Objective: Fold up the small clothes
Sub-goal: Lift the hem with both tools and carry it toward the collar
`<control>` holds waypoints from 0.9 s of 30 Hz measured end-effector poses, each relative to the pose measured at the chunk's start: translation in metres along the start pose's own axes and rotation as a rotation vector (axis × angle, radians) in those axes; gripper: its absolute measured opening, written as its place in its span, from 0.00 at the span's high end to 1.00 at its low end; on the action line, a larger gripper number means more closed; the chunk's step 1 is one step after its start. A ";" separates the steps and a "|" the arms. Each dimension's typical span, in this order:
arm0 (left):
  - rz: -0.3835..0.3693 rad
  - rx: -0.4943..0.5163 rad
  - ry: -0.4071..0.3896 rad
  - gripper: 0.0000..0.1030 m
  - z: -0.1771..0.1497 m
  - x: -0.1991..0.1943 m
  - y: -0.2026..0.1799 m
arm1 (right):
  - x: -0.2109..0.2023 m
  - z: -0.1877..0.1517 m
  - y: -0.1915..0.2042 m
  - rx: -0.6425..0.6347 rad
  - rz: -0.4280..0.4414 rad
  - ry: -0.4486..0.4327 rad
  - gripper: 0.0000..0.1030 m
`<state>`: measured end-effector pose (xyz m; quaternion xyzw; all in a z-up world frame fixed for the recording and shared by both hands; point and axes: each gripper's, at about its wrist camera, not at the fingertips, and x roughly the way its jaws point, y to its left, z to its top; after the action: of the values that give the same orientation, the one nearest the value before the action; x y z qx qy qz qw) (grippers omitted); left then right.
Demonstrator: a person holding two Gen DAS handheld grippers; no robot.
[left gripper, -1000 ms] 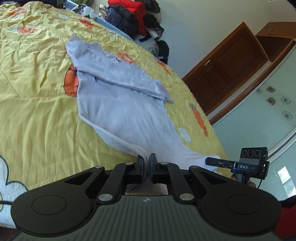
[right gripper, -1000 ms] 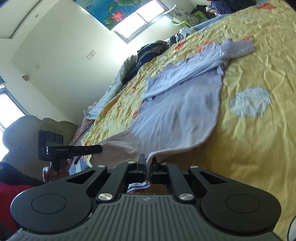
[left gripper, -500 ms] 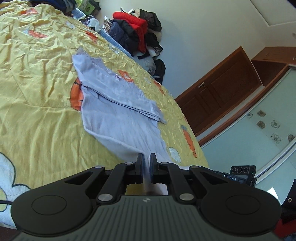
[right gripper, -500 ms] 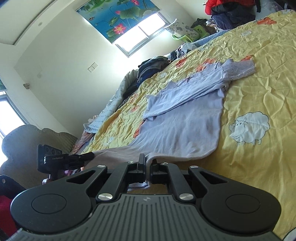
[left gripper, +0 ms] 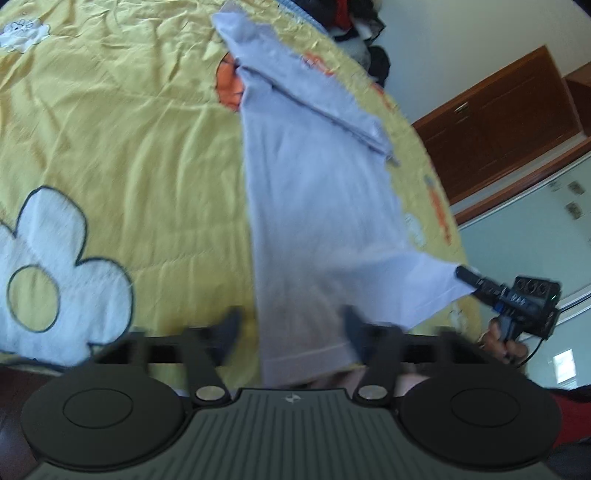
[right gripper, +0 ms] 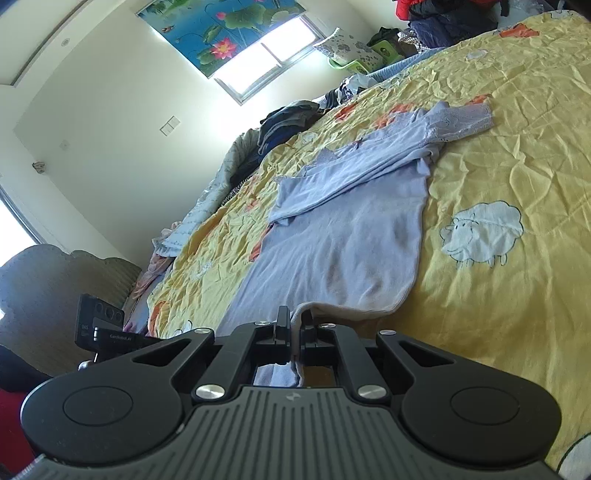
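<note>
While lying on yellow bed [left gripper: 110, 122]: lilac top [left gripper: 314, 192], hem between left gripper [left gripper: 291, 328] jaws, just spread, unpinched; right gripper [right gripper: 294, 325] jaws pinching hem corner.

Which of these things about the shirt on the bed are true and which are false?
1. The purple shirt lies on a yellow bedspread. True.
2. The left tool is clamped shut on the shirt. False: its jaws have just been opening and stand apart, with the hem lying between them.
3. The right tool pinches the shirt's edge. True.
4. A sleeve is folded across the shirt's body. True.
5. The animal sewn on the bedspread beside the shirt is a red fish. False: it is a white sheep.
6. The window blind is plain white. False: it shows pink flowers and green leaves.
</note>
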<state>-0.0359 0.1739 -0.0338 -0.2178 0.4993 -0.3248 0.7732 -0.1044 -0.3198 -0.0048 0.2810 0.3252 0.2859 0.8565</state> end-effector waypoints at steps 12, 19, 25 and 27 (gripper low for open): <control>-0.085 0.019 0.028 0.15 -0.006 0.021 -0.014 | 0.008 -0.004 -0.001 0.013 0.014 0.018 0.89; -0.048 -0.077 0.040 0.94 0.000 0.042 -0.006 | 0.011 -0.006 -0.005 0.026 0.018 0.020 0.89; -0.019 -0.003 0.009 0.95 0.000 0.037 -0.021 | 0.007 -0.006 -0.003 0.021 0.008 0.001 0.89; -0.047 0.019 -0.018 0.95 0.003 0.032 -0.026 | 0.004 -0.005 -0.001 0.017 0.026 -0.011 0.89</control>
<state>-0.0312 0.1330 -0.0352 -0.2250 0.4839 -0.3456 0.7719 -0.1052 -0.3163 -0.0101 0.2940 0.3194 0.2928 0.8520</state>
